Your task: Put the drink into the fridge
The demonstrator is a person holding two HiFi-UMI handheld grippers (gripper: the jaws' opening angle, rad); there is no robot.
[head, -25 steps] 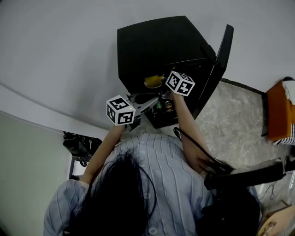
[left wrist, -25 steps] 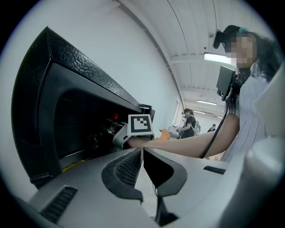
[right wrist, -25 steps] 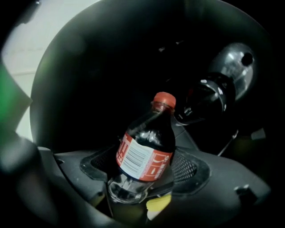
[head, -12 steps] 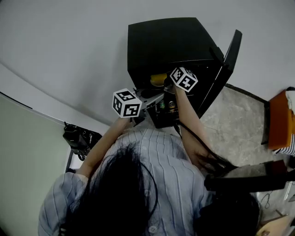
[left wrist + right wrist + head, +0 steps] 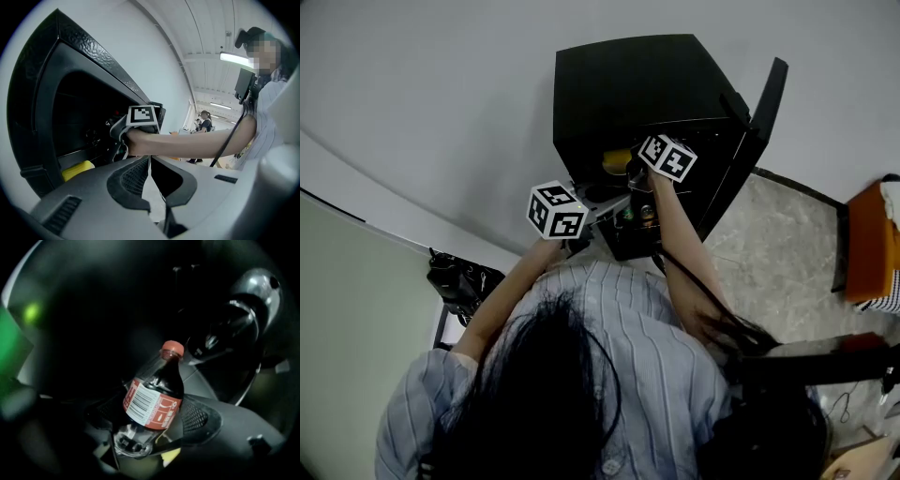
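The drink is a cola bottle (image 5: 154, 399) with a red cap and red label, and my right gripper (image 5: 153, 416) is shut on its lower body. It hangs tilted in the dark inside of the black fridge (image 5: 628, 89). In the head view the right gripper (image 5: 639, 172) reaches into the fridge opening, and the bottle is hidden there. The fridge door (image 5: 755, 131) stands open at the right. My left gripper (image 5: 611, 203) hovers just outside the opening. Its jaws (image 5: 150, 158) are shut on nothing and point at the right arm.
A yellow object (image 5: 616, 161) lies on a shelf in the fridge (image 5: 77, 170). Small bottles (image 5: 635, 214) stand lower in the fridge. An orange box (image 5: 867, 239) sits at the right on the stone floor (image 5: 769, 239). Black gear (image 5: 459, 286) is at the left. People (image 5: 205, 123) stand far off.
The head view has shifted a little. My right gripper stays in the fridge opening with the bottle, and the left gripper has crept slightly closer to the fridge.
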